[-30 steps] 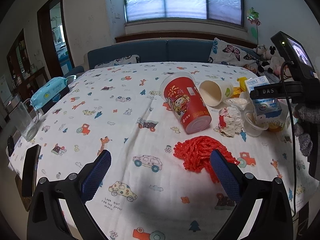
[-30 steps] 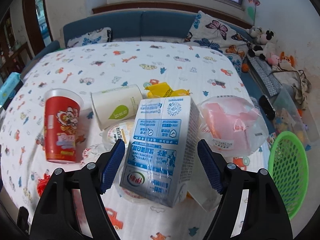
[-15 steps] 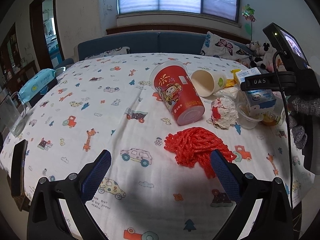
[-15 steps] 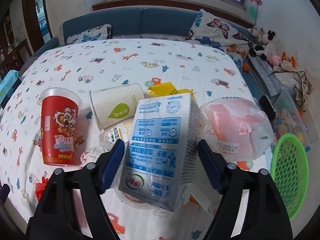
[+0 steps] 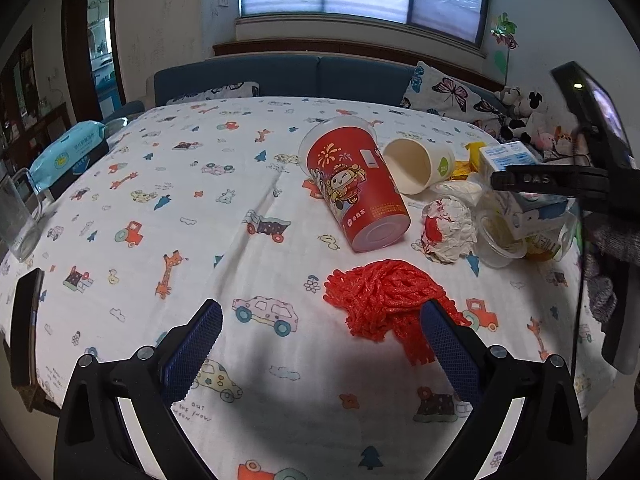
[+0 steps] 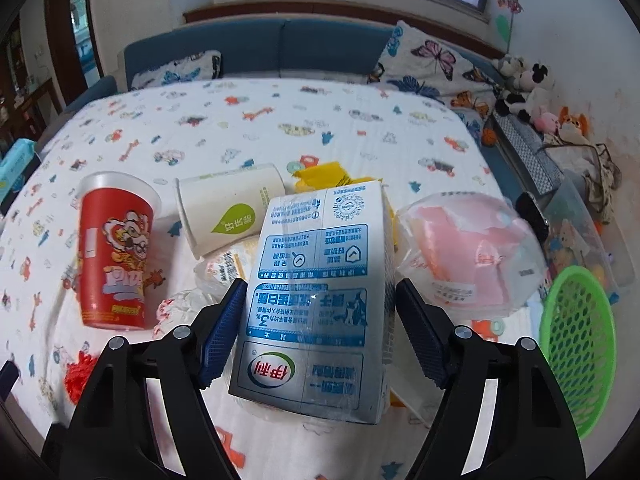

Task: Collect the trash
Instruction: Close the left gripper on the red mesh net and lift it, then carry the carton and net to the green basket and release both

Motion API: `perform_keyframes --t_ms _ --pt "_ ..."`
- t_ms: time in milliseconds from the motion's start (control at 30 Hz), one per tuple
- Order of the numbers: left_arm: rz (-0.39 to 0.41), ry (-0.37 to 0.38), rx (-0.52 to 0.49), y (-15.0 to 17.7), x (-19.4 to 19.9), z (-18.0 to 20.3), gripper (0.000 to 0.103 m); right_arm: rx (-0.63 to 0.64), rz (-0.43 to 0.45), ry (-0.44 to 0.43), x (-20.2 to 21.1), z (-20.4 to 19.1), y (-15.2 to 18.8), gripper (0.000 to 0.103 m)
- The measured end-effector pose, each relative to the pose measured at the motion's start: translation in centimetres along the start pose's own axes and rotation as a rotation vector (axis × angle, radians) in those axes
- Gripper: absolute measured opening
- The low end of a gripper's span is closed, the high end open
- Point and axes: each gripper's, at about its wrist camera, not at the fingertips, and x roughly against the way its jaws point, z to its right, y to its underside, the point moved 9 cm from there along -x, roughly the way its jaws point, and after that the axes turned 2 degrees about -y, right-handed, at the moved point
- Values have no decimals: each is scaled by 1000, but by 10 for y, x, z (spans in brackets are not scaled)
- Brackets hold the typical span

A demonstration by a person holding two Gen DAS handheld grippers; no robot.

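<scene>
Both tongs spread: left tongs (image 5: 320,336) hover above the tablecloth (image 5: 200,200), right tongs (image 6: 316,320) straddle the milk carton (image 6: 316,300).

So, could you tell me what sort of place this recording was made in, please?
Probably a home living room: a blue sofa with butterfly cushions behind a table under a cartoon-print cloth, plus soft toys by the wall.
</scene>
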Motion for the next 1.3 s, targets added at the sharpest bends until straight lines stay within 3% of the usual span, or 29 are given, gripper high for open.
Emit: perform_keyframes --t_ms 200,433,667,967,1300 --pt "-56 29 54 -1 -9 9 96 18 67 -54 40 10 2 75" --pt "-135 3 141 -5 -30 17 96 43 113 -121 73 17 16 75" --pt "-186 0 133 -1 -53 31 95 49 127 -154 93 36 38 75" --pt "-199 98 147 4 -53 50 54 14 124 -142 104 76 65 75" --pt "-139 103 74 2 -17 74 37 -50 131 -134 115 120 86 75"
